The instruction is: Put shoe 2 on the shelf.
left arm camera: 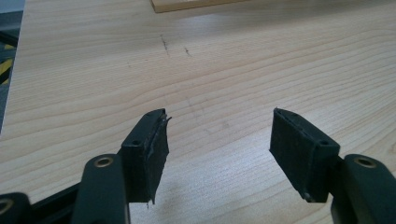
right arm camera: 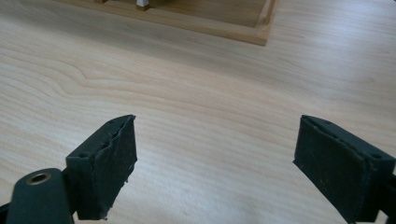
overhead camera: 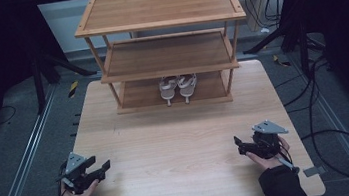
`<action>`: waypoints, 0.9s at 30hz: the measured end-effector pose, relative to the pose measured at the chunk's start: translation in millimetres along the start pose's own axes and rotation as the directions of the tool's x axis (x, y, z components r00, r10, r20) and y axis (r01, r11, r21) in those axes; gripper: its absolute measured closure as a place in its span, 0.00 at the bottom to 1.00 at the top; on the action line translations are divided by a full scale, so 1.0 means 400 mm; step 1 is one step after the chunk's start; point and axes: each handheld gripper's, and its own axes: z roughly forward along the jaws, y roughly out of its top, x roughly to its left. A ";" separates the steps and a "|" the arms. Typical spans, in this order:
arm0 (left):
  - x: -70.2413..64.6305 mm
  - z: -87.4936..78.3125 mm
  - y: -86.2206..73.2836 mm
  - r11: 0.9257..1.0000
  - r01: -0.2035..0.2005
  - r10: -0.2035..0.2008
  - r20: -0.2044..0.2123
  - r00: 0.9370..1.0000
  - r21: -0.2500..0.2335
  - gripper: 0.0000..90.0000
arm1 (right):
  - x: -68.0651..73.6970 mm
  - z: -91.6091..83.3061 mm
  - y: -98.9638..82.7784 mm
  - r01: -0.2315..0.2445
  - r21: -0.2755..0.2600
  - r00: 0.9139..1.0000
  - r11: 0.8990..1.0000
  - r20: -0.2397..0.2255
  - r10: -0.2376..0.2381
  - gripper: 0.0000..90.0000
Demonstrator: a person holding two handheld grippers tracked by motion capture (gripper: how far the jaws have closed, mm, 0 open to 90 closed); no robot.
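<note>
the pair of pale sandals (overhead camera: 178,88) stands side by side on the lowest shelf of the wooden shoe rack (overhead camera: 161,23), near the middle of that shelf, heels toward the person, the two shoes just beside each other. the two shelves above them are bare wood. the rack sits at the far edge of the bench (overhead camera: 178,143), centred on it.

both grippers are well apart from the sandals, at the near end of the bench. the left gripper (overhead camera: 101,166) is held in the person's left hand (overhead camera: 78,194) near the bench's near left corner, its jaws pointing toward the middle of the bench; in the left gripper view its two black pads (left arm camera: 149,140) stand apart with bare bench wood between them, holding nothing. the right gripper (overhead camera: 239,144) is held in the right hand (overhead camera: 265,160) near the near right side, jaws pointing inward toward the bench's middle. in the right gripper view its pads (right arm camera: 114,149) stand wide apart over bare bench, nothing between them, with a corner of the rack's base (right arm camera: 243,28) at the top. a cable (overhead camera: 338,133) trails off past the bench's right edge onto the floor.
</note>
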 end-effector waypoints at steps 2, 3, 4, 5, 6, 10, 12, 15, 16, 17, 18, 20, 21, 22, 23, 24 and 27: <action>0.004 -0.004 0.001 1.000 0.005 -0.005 -0.004 1.000 -0.007 0.38 | -0.009 -0.016 -0.011 -0.009 -0.002 1.000 1.000 0.005 0.009 0.14; 0.006 -0.005 0.001 1.000 0.006 -0.006 -0.004 1.000 -0.006 0.38 | -0.014 -0.026 -0.018 -0.015 -0.001 1.000 1.000 0.010 0.015 0.14; 0.008 -0.006 0.000 1.000 0.005 -0.005 -0.005 1.000 -0.006 0.37 | -0.019 -0.034 -0.025 -0.021 -0.003 1.000 1.000 0.012 0.021 0.14; 0.011 -0.005 0.000 1.000 0.009 -0.009 -0.009 1.000 -0.004 0.36 | -0.026 -0.041 -0.032 -0.025 -0.002 1.000 1.000 0.016 0.025 0.13; 0.013 -0.003 -0.001 1.000 0.012 -0.012 -0.009 1.000 0.001 0.35 | -0.032 -0.047 -0.040 -0.032 0.002 0.999 0.999 0.020 0.032 0.13; 0.025 0.000 -0.006 1.000 0.022 -0.022 -0.016 1.000 0.018 0.32 | -0.060 -0.060 -0.067 -0.059 0.021 0.998 0.998 0.034 0.058 0.12; 0.032 0.002 -0.008 0.999 0.028 -0.028 -0.024 0.999 0.019 0.31 | -0.071 -0.064 -0.074 -0.068 0.026 0.997 0.997 0.042 0.066 0.11; 0.044 0.003 -0.011 0.999 0.030 -0.030 -0.039 0.999 0.023 0.30 | -0.081 -0.067 -0.079 -0.068 0.025 0.997 0.997 0.049 0.067 0.11; 0.048 0.002 -0.012 0.999 0.034 -0.033 -0.042 0.999 0.024 0.29 | -0.084 -0.067 -0.080 -0.063 0.024 0.997 0.998 0.051 0.061 0.11; 0.052 0.002 -0.013 0.999 0.036 -0.035 -0.049 0.998 0.025 0.29 | -0.086 -0.066 -0.081 -0.059 0.027 0.997 0.998 0.054 0.057 0.11; 0.055 0.004 -0.015 0.999 0.039 -0.037 -0.049 0.998 0.026 0.29 | -0.088 -0.065 -0.082 -0.062 0.031 0.997 0.998 0.057 0.060 0.11; 0.061 0.004 -0.017 0.999 0.041 -0.039 -0.059 0.998 0.028 0.28 | -0.092 -0.062 -0.083 -0.058 0.036 0.996 0.998 0.062 0.056 0.11; 0.063 0.005 -0.018 0.999 0.044 -0.042 -0.059 0.997 0.027 0.28 | -0.093 -0.061 -0.083 -0.057 0.039 0.996 0.998 0.065 0.054 0.11; 0.064 0.005 -0.018 0.999 0.046 -0.044 -0.061 0.997 0.027 0.28 | -0.094 -0.061 -0.084 -0.059 0.041 0.996 0.997 0.065 0.056 0.11; 0.064 0.005 -0.018 0.999 0.045 -0.043 -0.062 0.997 0.026 0.28 | -0.095 -0.061 -0.084 -0.057 0.041 0.996 0.998 0.068 0.055 0.11; 0.063 0.006 -0.018 0.999 0.044 -0.042 -0.062 0.997 0.028 0.28 | -0.096 -0.061 -0.084 -0.056 0.040 0.996 0.998 0.069 0.053 0.11; 0.061 0.007 -0.018 0.999 0.045 -0.043 -0.059 0.997 0.029 0.28 | -0.097 -0.061 -0.083 -0.058 0.039 0.996 0.998 0.071 0.056 0.11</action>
